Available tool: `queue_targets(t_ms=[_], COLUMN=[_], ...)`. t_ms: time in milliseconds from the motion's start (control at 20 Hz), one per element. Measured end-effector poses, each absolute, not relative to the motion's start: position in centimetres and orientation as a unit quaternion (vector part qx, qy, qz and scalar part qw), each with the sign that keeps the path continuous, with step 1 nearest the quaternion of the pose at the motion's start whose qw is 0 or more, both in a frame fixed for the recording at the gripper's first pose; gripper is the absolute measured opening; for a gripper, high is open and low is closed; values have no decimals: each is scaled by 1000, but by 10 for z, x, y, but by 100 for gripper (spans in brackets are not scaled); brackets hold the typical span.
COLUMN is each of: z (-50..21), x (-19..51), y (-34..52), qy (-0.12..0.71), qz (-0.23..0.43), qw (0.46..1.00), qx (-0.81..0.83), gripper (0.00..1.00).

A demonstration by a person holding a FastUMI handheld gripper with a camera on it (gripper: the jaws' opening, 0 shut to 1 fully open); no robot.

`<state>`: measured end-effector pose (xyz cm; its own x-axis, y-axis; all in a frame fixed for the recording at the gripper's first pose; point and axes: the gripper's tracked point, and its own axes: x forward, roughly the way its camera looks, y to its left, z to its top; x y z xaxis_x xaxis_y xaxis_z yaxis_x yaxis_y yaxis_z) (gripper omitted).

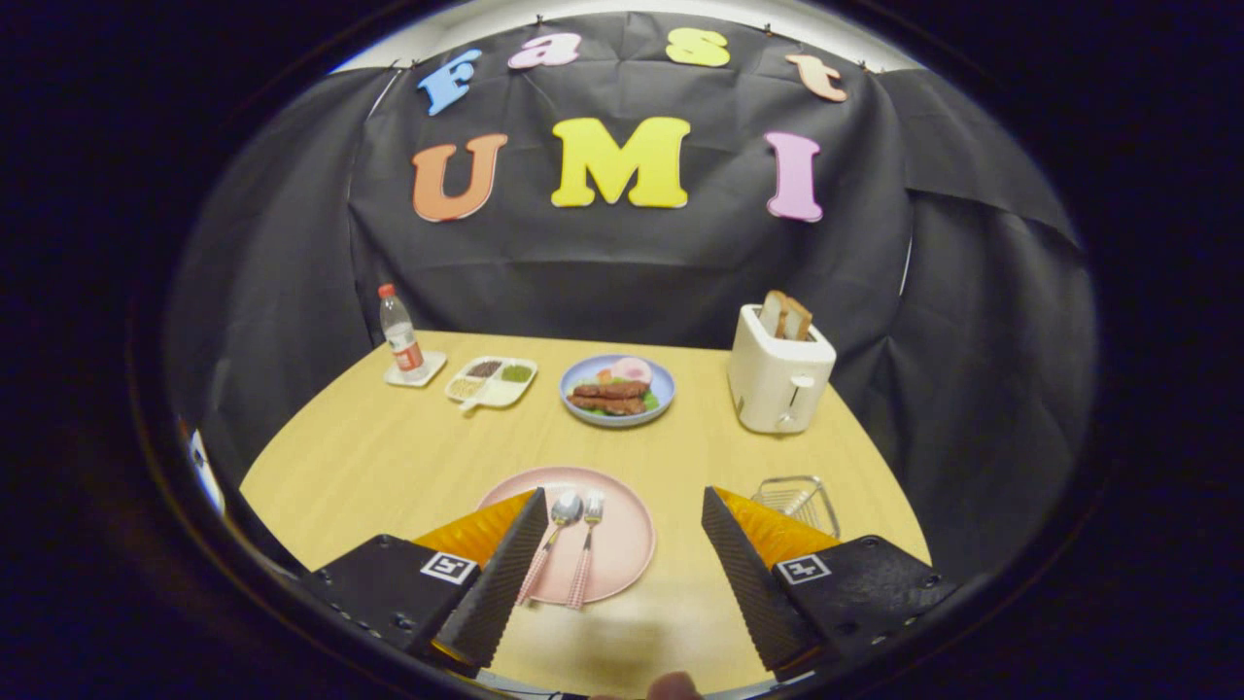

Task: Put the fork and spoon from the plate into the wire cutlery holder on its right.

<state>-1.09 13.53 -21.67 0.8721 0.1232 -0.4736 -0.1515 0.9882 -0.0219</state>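
Hovered above pink plate (622,544), gripper (622,564) fingers wide, empty, ready for pickup | spoon (554,530) and fork (586,544) side by side on plate, handles nearest | wire holder (799,498) right of plate, likely for a short transfer

We hold the gripper (622,510) level and facing forward, its two fingers (505,574) spread wide apart with nothing pressed between them. Both fingers angle inward toward their tips. A fingertip (673,686) of the hand holding the tool peeks in at the very bottom, between the fingers' bases.
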Motion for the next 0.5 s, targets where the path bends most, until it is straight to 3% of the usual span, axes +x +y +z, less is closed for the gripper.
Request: queue_targets(t_ms=[400, 500], z=[-308, -322], x=[2, 5], y=[155, 158], qy=[330, 344], qz=[64, 65], qw=[940, 935], qx=[-52, -56], gripper=[96, 84])
